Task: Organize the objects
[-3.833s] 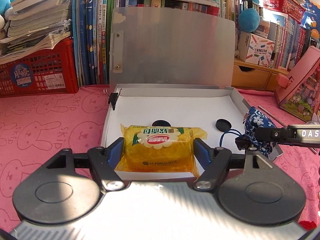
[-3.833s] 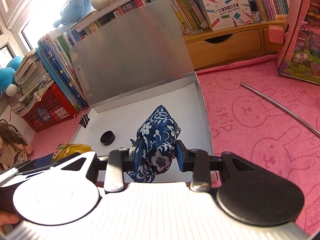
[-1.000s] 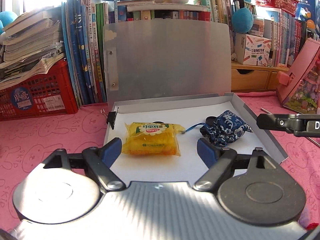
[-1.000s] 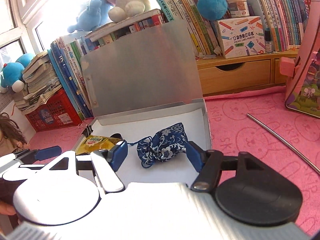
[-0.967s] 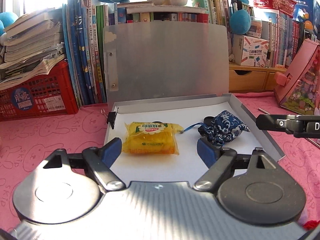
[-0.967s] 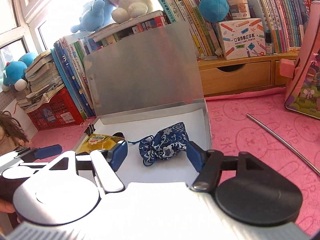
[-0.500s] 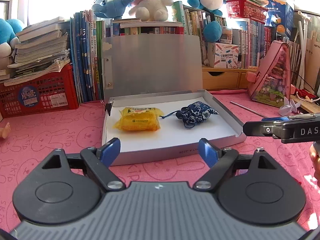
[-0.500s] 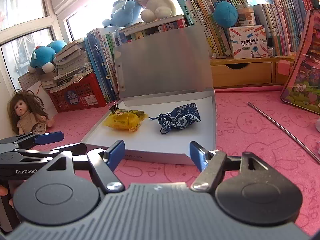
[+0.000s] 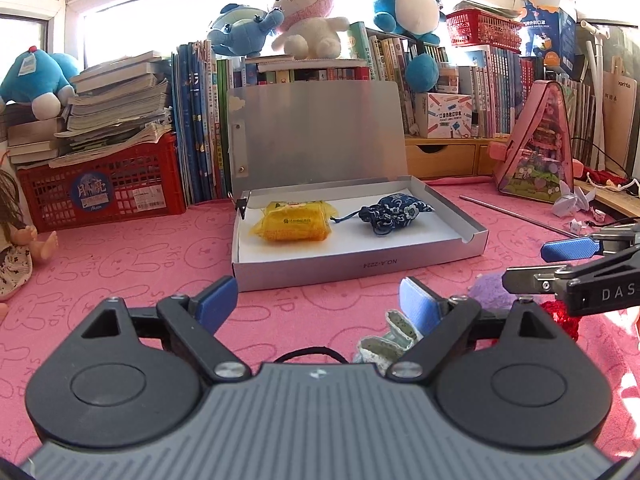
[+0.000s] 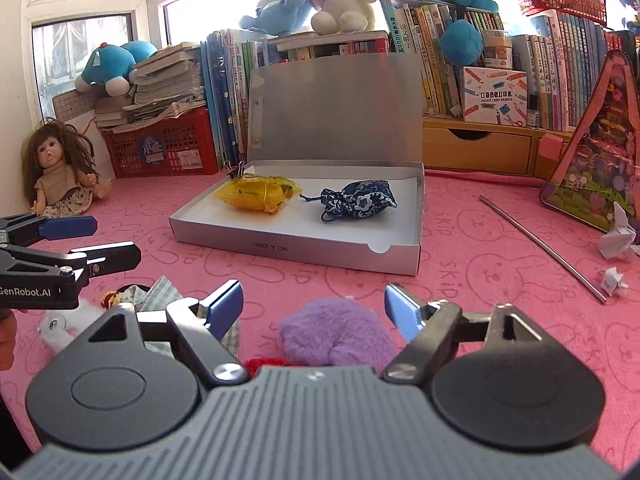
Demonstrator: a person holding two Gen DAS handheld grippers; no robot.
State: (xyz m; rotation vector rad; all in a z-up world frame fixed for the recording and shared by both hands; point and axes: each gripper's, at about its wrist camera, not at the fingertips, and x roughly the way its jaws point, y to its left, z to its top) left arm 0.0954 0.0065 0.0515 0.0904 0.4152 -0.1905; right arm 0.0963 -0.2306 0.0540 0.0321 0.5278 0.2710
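Both grippers have pulled back from the silver box (image 9: 360,264), which now sits smaller at mid-frame with its lid upright. Inside, the yellow packet (image 9: 294,226) lies left and the blue floral pouch (image 9: 394,213) right, close but apart. Left gripper (image 9: 318,304) spread wide, empty, above the pink cloth (image 9: 120,256). Right gripper (image 10: 314,302) likewise open, with a purple plush (image 10: 336,330) low in frame between its fingers, not clamped
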